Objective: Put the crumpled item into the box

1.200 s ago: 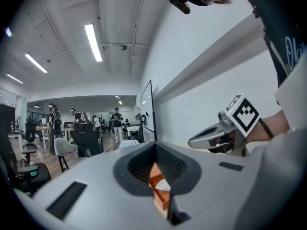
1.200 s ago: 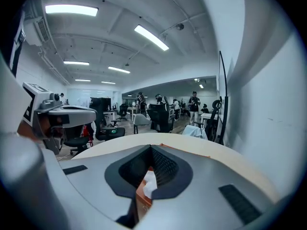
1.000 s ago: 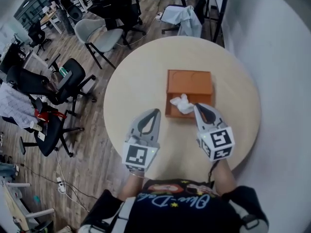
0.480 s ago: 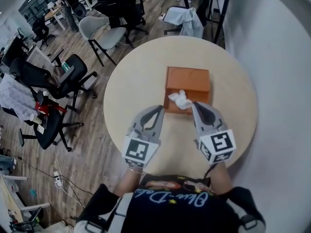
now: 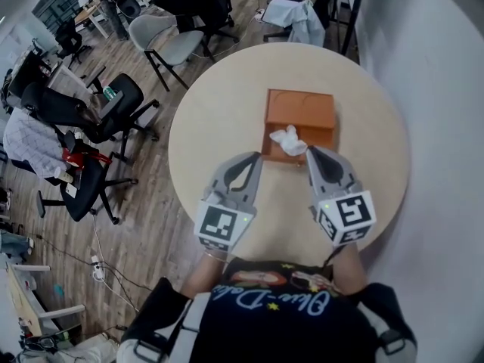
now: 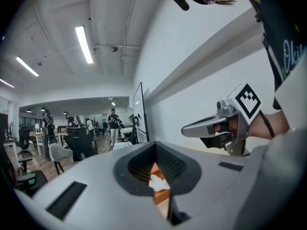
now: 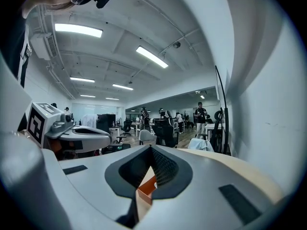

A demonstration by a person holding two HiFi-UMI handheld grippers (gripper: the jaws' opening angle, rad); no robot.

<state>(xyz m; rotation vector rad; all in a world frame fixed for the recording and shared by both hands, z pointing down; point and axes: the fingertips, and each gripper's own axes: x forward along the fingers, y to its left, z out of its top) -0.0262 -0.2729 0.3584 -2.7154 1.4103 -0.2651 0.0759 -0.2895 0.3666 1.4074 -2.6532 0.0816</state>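
An orange box (image 5: 301, 112) stands on the round beige table (image 5: 219, 119). A crumpled white tissue (image 5: 289, 140) lies in the box's near part, by its front wall. My left gripper (image 5: 253, 158) is shut and empty, just left of the box's near corner. My right gripper (image 5: 312, 151) is also shut and empty, its tip just right of the tissue at the box's front edge. In the left gripper view the tissue (image 6: 156, 182) and box (image 6: 161, 196) show through the jaw opening, with the right gripper (image 6: 192, 127) off to the right. The right gripper view shows a box corner (image 7: 146, 188).
A white wall (image 5: 439, 89) runs close along the table's right side. Office chairs (image 5: 162, 40) and a black chair (image 5: 113, 112) stand on the wooden floor to the left. A draped chair (image 5: 295, 13) stands beyond the table's far edge.
The head view has shifted a little. The tissue stays in the box's near part, and both grippers remain shut by the box's front edge.
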